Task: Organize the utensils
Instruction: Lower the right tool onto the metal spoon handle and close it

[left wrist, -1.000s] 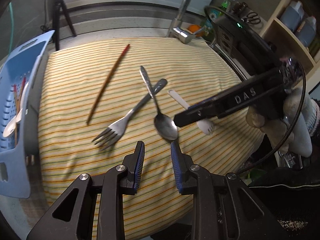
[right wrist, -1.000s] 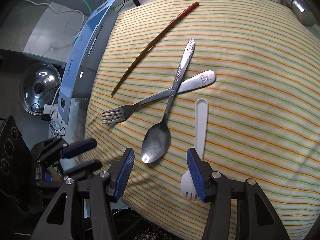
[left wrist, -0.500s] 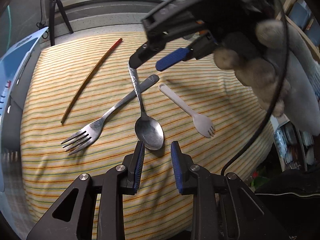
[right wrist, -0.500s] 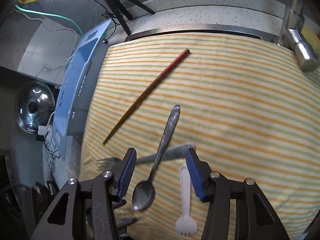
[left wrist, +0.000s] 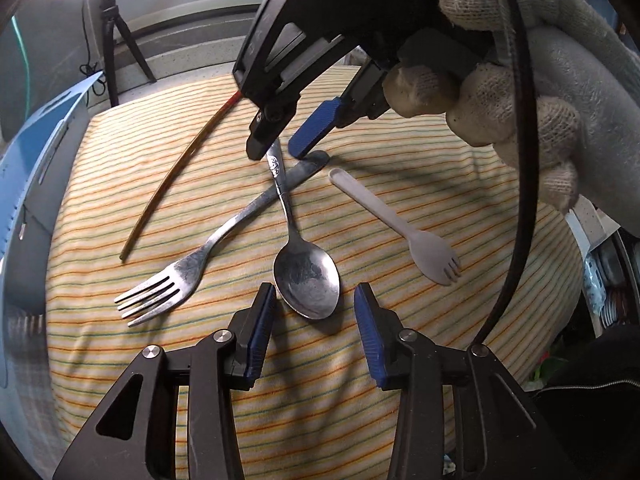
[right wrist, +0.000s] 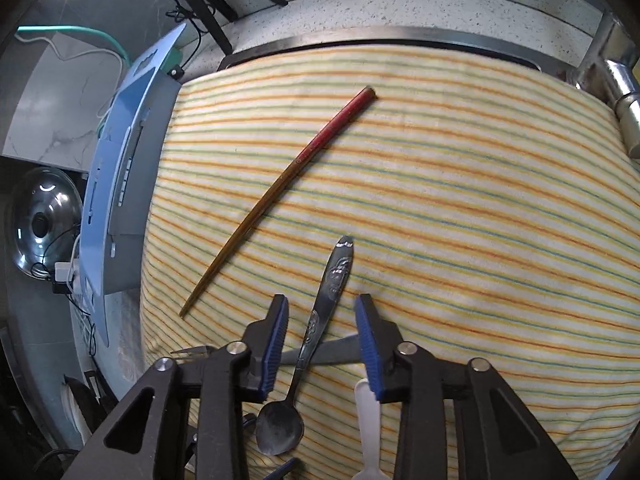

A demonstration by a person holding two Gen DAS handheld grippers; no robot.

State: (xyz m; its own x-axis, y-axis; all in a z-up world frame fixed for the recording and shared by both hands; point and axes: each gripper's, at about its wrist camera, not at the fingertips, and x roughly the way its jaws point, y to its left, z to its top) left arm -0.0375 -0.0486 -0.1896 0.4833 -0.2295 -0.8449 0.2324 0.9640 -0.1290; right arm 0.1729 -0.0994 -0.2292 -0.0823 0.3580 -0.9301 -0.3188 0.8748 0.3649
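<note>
Straddling the metal spoon's handle, the right hand-held gripper has just been narrowing, pads not yet touching. Because the spoon crosses the fork, lifting could drag it. The left hand-held gripper, just widened, brackets the bowl, empty.

My left gripper points steeply down, jaws just widened, gripping nothing. My right gripper, in my gloved hand, tilts down opposite, jaws narrowing, unclamped.
</note>
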